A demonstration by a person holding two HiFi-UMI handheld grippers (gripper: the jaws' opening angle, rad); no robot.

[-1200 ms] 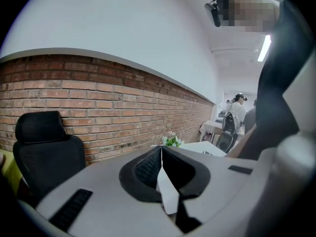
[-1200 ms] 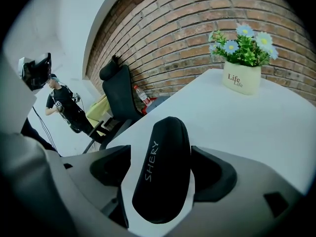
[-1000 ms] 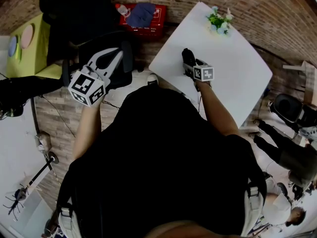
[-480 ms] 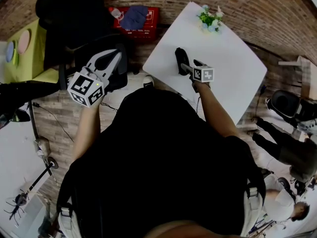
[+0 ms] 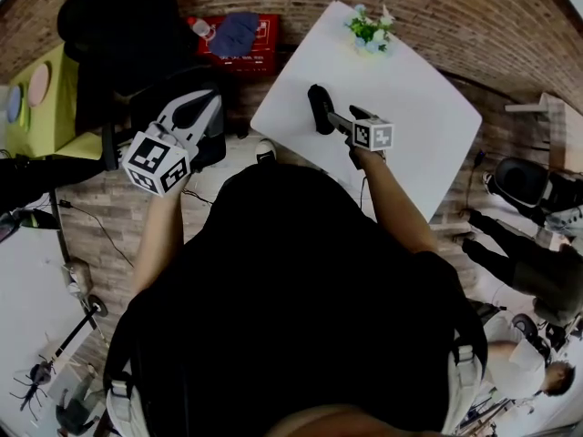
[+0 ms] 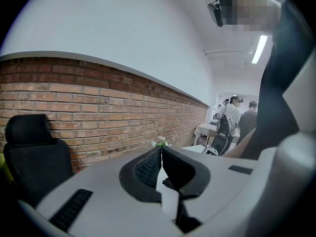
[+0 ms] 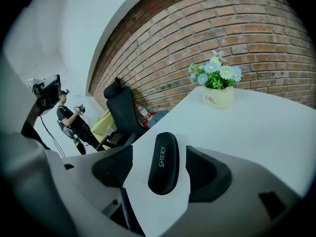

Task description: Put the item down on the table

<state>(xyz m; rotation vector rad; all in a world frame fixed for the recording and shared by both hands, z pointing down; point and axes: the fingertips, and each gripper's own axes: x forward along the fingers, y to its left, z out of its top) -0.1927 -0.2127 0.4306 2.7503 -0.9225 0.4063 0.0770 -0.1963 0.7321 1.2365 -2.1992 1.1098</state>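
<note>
Upper centre, case (image 5: 320,109) lies on table (image 5: 428,89) between your spread, just-narrowed right tongs (image 7: 160,172), left tongs (image 6: 161,154) pressed together; likely light, rigid, slick, best pinched across long sides.

Brick wall (image 7: 237,28), white table (image 5: 428,98), black chair (image 6: 29,154)

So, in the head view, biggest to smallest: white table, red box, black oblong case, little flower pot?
1. White square table.
2. Red box, though it sits farther off on the floor.
3. Black oblong case and small pot of flowers: too alike to rank.
</note>
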